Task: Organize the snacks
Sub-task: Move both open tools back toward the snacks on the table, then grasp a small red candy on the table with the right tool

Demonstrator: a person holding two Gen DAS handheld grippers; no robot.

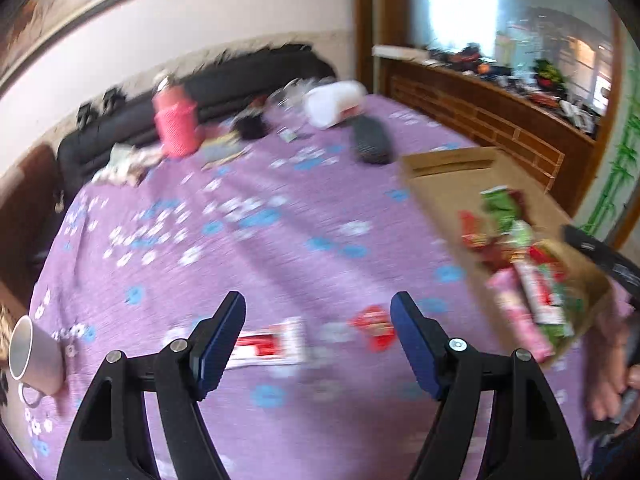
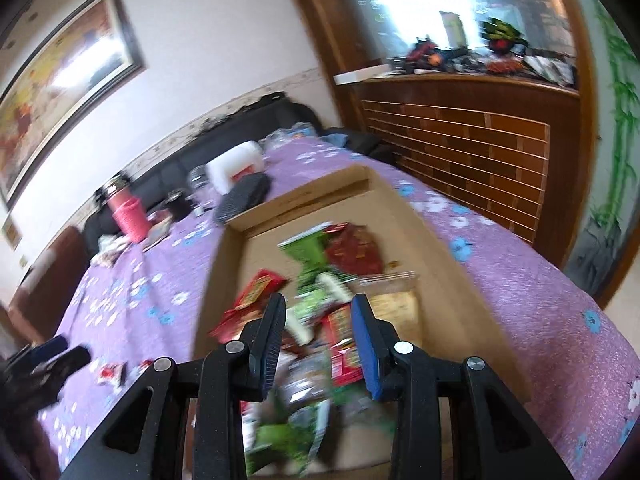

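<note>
- Left wrist view: left claw released, empty, over red-white snack packet left of cardboard box.
- Right claw above the box's snack pile, partly parted; grip unclear.

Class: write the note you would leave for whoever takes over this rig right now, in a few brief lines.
Left gripper: open, empty, above the purple cloth.
Right gripper: partly open over the cardboard box; the blur hides whether it holds anything.
Done: most snack packets are in the box.
Left: a red-and-white packet and a small red packet lie on the cloth near the left gripper.
</note>
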